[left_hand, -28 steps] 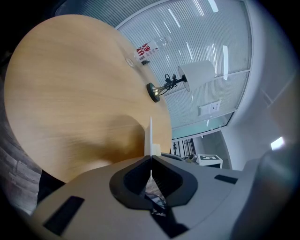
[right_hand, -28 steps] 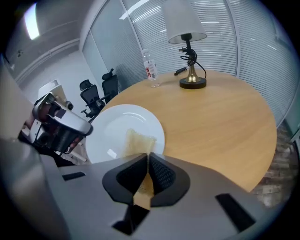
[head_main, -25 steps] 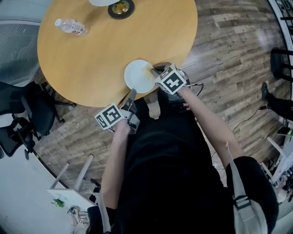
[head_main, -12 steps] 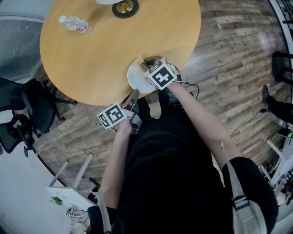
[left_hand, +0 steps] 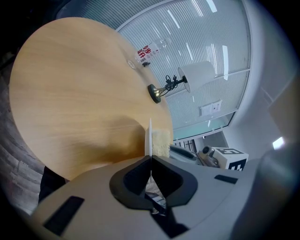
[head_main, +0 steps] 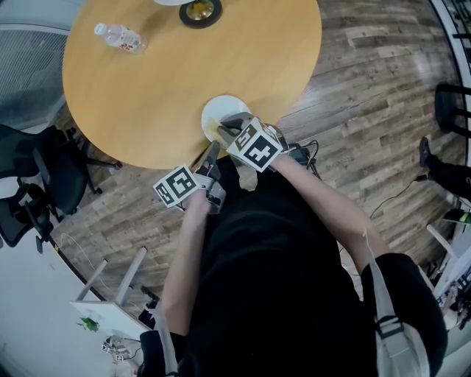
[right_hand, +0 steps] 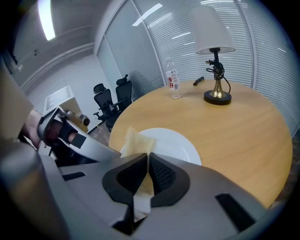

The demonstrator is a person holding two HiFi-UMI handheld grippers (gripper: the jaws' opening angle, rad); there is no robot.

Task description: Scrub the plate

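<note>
Round wooden table point(head_main: 184, 74) carries the white plate point(head_main: 218, 109), lying flat and face up at its near edge. Left gripper point(head_main: 212, 151) is clamped on the plate's rim. Right gripper point(head_main: 227, 127) pinches a yellow sponge point(right_hand: 136, 140), which points forward over the plate.

Round table point(head_main: 184, 81), plank floor point(head_main: 368, 74), perhaps blinds point(left_hand: 197, 37)

On the table point(head_main: 147, 88), the plate point(head_main: 221, 110) lies at the 5 o'clock edge, the bottle point(head_main: 118, 37) at 11 and the lamp point(head_main: 199, 11) at 12. The left gripper point(head_main: 212, 151) is on the plate's 6 o'clock rim. The right gripper point(right_hand: 147, 159), with the sponge point(right_hand: 136, 143) in it, is over the plate's 5 o'clock part. Chairs point(head_main: 37, 184) stand beyond the table at 8 o'clock.
</note>
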